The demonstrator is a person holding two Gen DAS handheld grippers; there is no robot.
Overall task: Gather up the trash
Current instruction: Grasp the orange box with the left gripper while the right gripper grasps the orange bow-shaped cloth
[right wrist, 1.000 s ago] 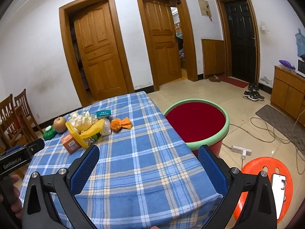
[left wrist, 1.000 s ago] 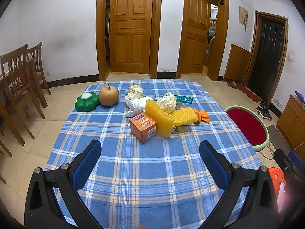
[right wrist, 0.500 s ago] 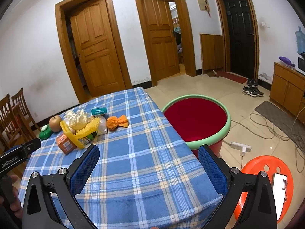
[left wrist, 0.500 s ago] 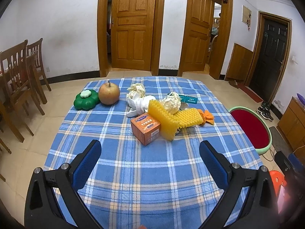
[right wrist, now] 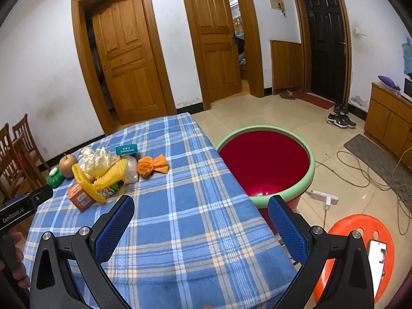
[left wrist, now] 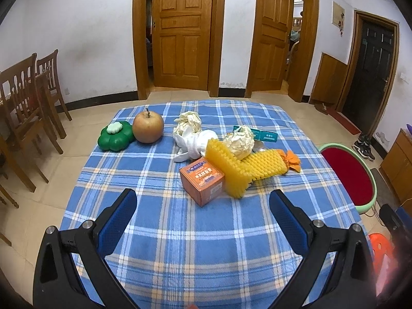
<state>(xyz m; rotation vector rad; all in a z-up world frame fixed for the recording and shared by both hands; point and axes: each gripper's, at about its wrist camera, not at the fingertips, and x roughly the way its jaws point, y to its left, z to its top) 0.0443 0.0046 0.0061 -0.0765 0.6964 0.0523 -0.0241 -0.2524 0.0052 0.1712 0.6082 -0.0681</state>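
Both grippers wide apart, holding nothing: left gripper [left wrist: 202, 202] should take box [left wrist: 202, 181] squarely; bin [right wrist: 267, 163] sits right of table [right wrist: 180, 219]

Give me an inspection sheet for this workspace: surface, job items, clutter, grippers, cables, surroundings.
Surface: table with blue plaid cloth, near half bare.
Job's things: orange box, yellow foam nets, crumpled paper, white cloth wad, orange wrapper, teal packet, bunched mid-table. Red tub stands on floor at the table's right side.
Clutter: apple touching green pumpkin-shaped toy, far left corner.
Grippers: left hand-held gripper open, holding nothing; right hand-held gripper open, holding nothing.
Cables: loose cord and power strip on floor beyond the tub.
Surroundings: orange stool carrying a phone; wooden chairs left.
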